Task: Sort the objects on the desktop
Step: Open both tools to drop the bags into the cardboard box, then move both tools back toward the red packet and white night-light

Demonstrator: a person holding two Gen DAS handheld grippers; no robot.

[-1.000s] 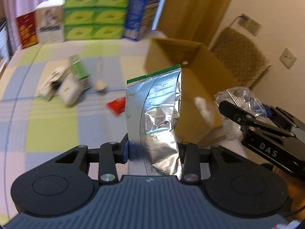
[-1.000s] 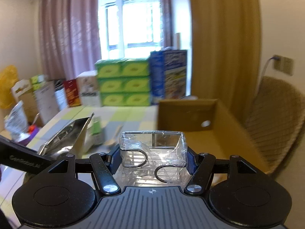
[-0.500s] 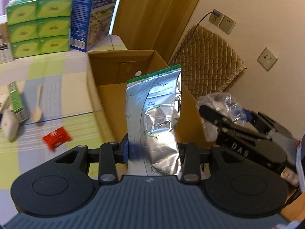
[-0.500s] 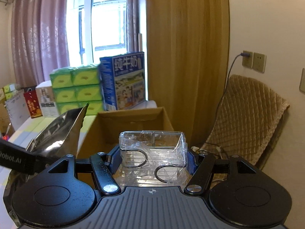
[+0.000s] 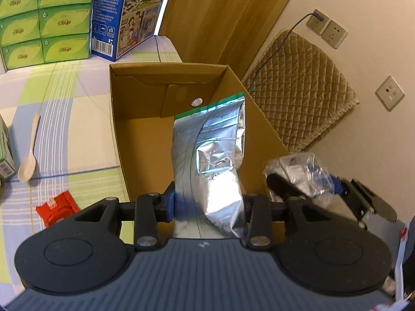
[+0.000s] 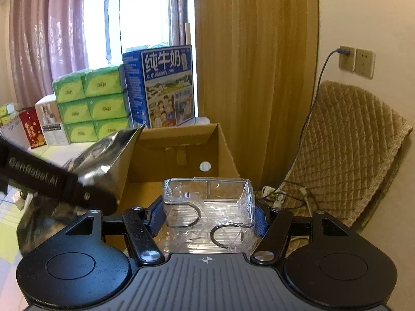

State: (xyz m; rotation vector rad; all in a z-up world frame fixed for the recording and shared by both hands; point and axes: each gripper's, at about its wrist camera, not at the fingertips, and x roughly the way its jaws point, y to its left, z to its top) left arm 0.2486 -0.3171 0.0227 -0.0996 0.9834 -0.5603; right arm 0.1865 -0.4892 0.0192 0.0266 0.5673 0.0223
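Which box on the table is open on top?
The plain brown cardboard box, in front of the silver pouch. The green tissue boxes and blue milk carton are closed.

A silver foil pouch (image 5: pixel 210 160) with a green top edge stood upright, creased at its middle, pinched at its lower part between the left fingers (image 5: pixel 168 202), over the open cardboard box (image 5: pixel 145 140). The box was brown, its flaps folded in, with a round hole in the far wall. A clear plastic case (image 6: pixel 207 207), wrapped in crinkled film with dark rings showing inside, sat clamped between the right fingers (image 6: pixel 260 224) above the box's near right corner. A pale spoon (image 5: pixel 29 153) and a red packet (image 5: pixel 57 207) lay apart on the checked surface (image 5: pixel 77 119), left of the box.
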